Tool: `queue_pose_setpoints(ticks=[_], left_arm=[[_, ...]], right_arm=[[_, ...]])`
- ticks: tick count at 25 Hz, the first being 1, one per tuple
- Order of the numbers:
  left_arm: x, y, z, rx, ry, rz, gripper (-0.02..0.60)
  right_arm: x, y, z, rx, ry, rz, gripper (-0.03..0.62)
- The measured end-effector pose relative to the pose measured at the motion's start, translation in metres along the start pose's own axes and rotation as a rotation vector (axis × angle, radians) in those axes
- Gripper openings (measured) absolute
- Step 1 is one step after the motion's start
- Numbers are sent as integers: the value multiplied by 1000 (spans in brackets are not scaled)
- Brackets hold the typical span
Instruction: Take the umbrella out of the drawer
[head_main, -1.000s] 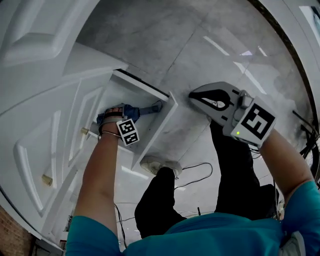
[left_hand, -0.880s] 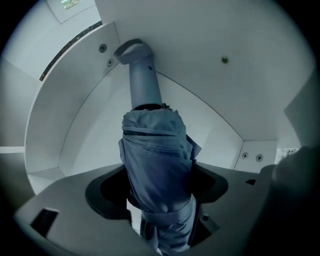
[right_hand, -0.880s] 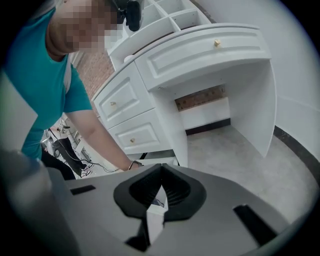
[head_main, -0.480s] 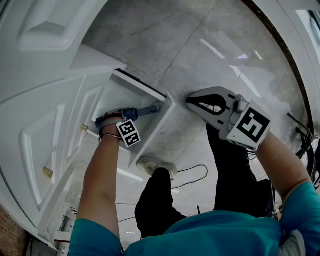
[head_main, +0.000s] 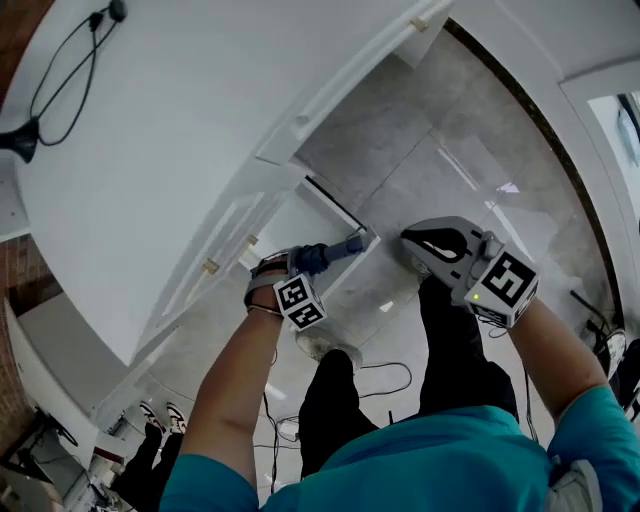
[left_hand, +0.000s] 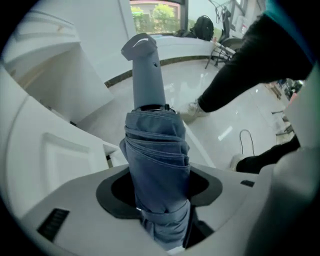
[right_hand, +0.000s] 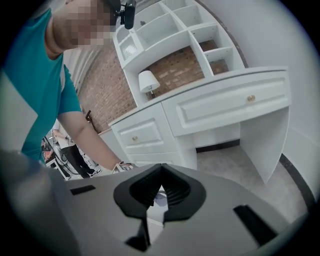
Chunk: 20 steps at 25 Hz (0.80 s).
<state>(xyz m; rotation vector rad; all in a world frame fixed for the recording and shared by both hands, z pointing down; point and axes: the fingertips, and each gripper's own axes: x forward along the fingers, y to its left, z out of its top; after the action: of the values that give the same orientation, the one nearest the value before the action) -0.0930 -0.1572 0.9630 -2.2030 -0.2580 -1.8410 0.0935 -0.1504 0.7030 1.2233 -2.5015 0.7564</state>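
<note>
Left gripper (head_main: 298, 266): jaws have just closed in and clamp the folded blue umbrella (left_hand: 157, 165) around its canopy. Right gripper (right_hand: 159, 189): jaws closed together, holding nothing.

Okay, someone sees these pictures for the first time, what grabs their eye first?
A folded blue umbrella, clamped in the left tongs, whose jaws have just been closing on it, over the open white drawer at the head view's middle. To its right, the right tongs hang shut and empty above the grey floor.
</note>
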Motion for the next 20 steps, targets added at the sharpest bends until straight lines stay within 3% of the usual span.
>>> queue_pose_setpoints(ticks=[4, 9, 14, 20], left_arm=[[-99, 7, 31, -184, -110, 21, 245], [-236, 49, 53, -389, -255, 147, 245], [-390, 67, 54, -575, -409, 248, 245], [-561, 109, 45, -791, -669, 468, 245]], right_arm=[[-30, 14, 58, -25, 5, -5, 21], [-43, 28, 175, -134, -58, 57, 21], [-63, 80, 278, -165, -134, 125, 21], [-73, 125, 404, -325, -172, 226, 21]])
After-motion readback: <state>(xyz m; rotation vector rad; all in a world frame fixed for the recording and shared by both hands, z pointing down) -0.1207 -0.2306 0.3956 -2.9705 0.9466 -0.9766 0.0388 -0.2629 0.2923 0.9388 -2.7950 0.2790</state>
